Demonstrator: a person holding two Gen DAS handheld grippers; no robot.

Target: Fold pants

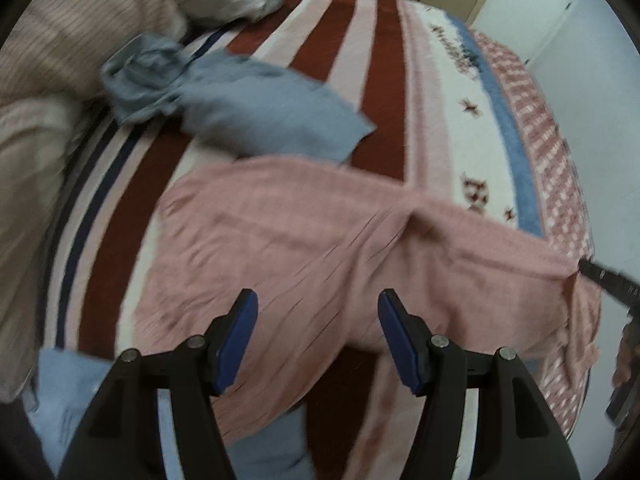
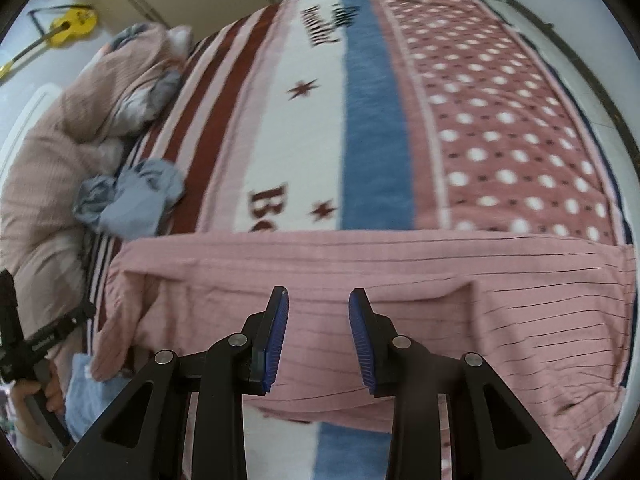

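Observation:
Pink pants with thin dark stripes [image 1: 304, 240] lie spread across the bed's near part; they also show in the right wrist view [image 2: 400, 280] as a wide band. My left gripper [image 1: 318, 308] is open and empty, hovering just above the pants. My right gripper [image 2: 318, 304] is open and empty, just above the pants' middle. The right gripper's black body shows at the far right edge of the left wrist view [image 1: 608, 280], by the pants' end. The left gripper, held in a hand, shows at the left edge of the right wrist view [image 2: 36, 344].
The bed has a striped and dotted blanket [image 2: 500, 140]. A crumpled grey-blue garment [image 1: 224, 100] lies beyond the pants, also in the right wrist view [image 2: 128, 196]. A pink quilt [image 1: 52, 64] is heaped at the left. A light blue cloth [image 1: 68, 400] lies at the near left. A yellow guitar [image 2: 72, 24] leans by the wall.

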